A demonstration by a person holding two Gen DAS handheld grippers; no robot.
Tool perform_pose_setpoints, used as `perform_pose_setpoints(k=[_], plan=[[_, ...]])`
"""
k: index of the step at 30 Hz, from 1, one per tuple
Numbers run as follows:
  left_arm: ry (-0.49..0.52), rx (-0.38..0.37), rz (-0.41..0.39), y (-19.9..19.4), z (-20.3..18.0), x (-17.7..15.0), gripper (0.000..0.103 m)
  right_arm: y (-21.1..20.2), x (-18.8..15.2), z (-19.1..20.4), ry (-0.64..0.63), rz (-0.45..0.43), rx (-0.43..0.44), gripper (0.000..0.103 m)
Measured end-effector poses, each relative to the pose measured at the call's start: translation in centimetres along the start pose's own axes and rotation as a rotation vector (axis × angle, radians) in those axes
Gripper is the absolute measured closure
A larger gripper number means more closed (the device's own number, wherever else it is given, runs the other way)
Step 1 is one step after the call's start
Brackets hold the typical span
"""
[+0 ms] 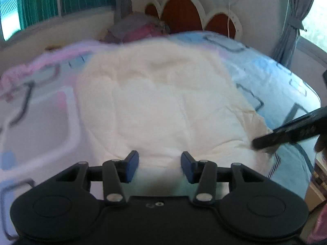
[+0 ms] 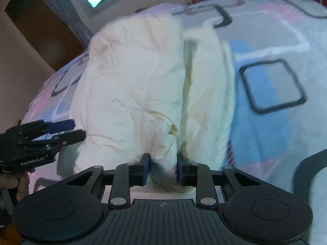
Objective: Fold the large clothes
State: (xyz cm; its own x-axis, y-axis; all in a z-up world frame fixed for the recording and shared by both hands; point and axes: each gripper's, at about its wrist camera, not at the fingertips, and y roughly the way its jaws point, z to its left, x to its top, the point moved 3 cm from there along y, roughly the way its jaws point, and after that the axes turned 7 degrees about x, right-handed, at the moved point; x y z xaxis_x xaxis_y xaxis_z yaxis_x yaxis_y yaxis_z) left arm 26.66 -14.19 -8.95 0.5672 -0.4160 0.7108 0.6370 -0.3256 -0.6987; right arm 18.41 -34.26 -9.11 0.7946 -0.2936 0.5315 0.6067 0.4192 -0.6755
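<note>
So the right gripper (image 2: 162, 168) had a bunched wad of the cream garment (image 2: 130, 85) pinched between its fingers, jaws closed most of the way onto the fabric, and that bite looked small to me, basically a fistful near the hem edge. The left gripper (image 1: 160, 166) was open, nothing between its blue pads (image 1: 131, 166), with the near edge of the same cloth lying just ahead of its tips (the view was blurry, so I couldn't tell whether the tips touched the cloth). Ahead of the right gripper the garment ran away in two long puffy lobes with a crease between them, spread over the patterned bedsheet (image 2: 271, 85). My worry was that with only one side gripped, any lift or pull would drag the piece crooked, the free side would trail and the fold would land skewed. The wad could also slip out, since thick fabric squashes down. And the sheet underneath could get snagged along with it. Farther off, a pile of clothes (image 1: 139, 28) sat by the headboard (image 1: 181, 12), well clear of it all.
</note>
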Motion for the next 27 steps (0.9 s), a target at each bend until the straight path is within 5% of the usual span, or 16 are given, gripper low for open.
perform_pose_setpoints(k=[5,12,17,27], plan=[[-0.044,0.071,-0.111,0.1,4.0,4.4,0.053,-2.2,6.6,1.9,-0.102,-0.190,-0.013,0.049],[-0.103,0.048,-0.150,5.2,6.4,10.5,0.054,4.7,13.8,5.6,-0.237,-0.175,-0.066,0.065],[-0.081,-0.055,-0.068,9.4,4.2,11.6,0.058,9.6,14.5,4.3,-0.240,-0.064,-0.139,0.065],[0.007,-0.039,0.035,14.3,0.9,10.2,0.057,11.9,11.1,-2.2,-0.097,-0.024,-0.155,0.066]])
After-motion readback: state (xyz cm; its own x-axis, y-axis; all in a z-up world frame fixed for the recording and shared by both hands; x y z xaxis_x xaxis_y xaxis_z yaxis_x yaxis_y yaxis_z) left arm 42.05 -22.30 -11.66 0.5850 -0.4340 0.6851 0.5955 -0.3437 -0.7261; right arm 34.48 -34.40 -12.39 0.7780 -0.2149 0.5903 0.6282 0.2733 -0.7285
